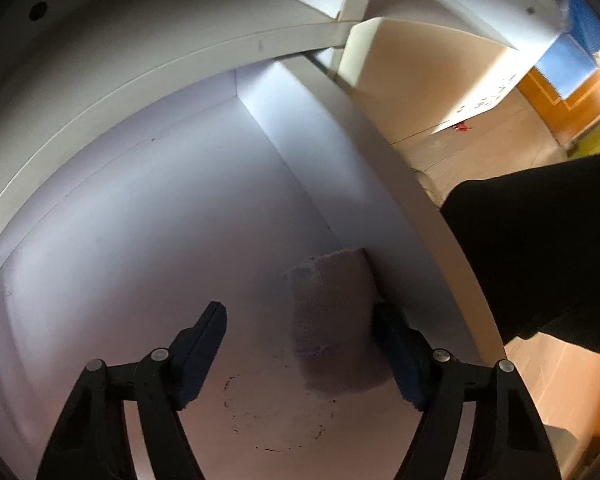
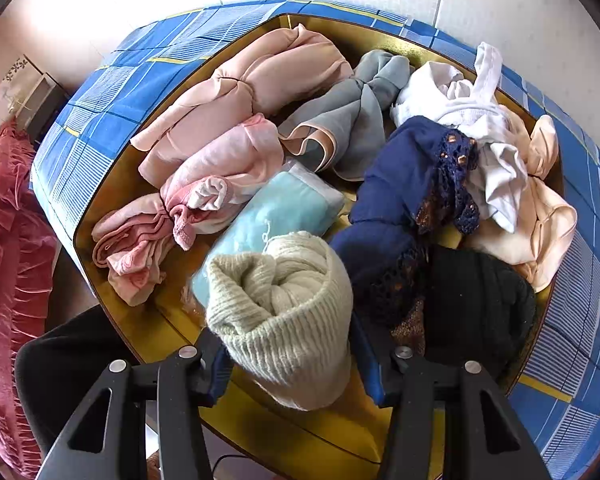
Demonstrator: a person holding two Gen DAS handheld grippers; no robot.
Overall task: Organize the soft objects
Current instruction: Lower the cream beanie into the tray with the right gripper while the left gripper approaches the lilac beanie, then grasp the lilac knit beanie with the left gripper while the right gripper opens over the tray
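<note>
Cream ribbed knit, a rolled bundle (image 2: pixel 284 320), sits directly between the fingers of the right gripper (image 2: pixel 292 364), whose blue pads press against its two flanks; the jaws are closed partway onto it, so this claw appears to have hold of the roll, with the roll's long axis running straight away from the camera along the fingers. Just beyond it in the yellow tray (image 2: pixel 172 336) lie a pale blue folded towel (image 2: pixel 276 212) and a navy lace-trimmed garment (image 2: pixel 404 200), with a black knit piece (image 2: pixel 476 300) to the right, then pink rolls, a grey bundle and white clothes farther back, all on a blue checked cloth (image 2: pixel 100 108). The left gripper (image 1: pixel 300 344) holds nothing: its jaws stand wide apart inside a white shelf compartment (image 1: pixel 140 220), where a pale folded cloth (image 1: pixel 328 312) lies between them, close by the right finger and against the side wall. Judging from this, the right hand is the one carrying, and the shelf beside the left claw looks the likely destination.
</note>
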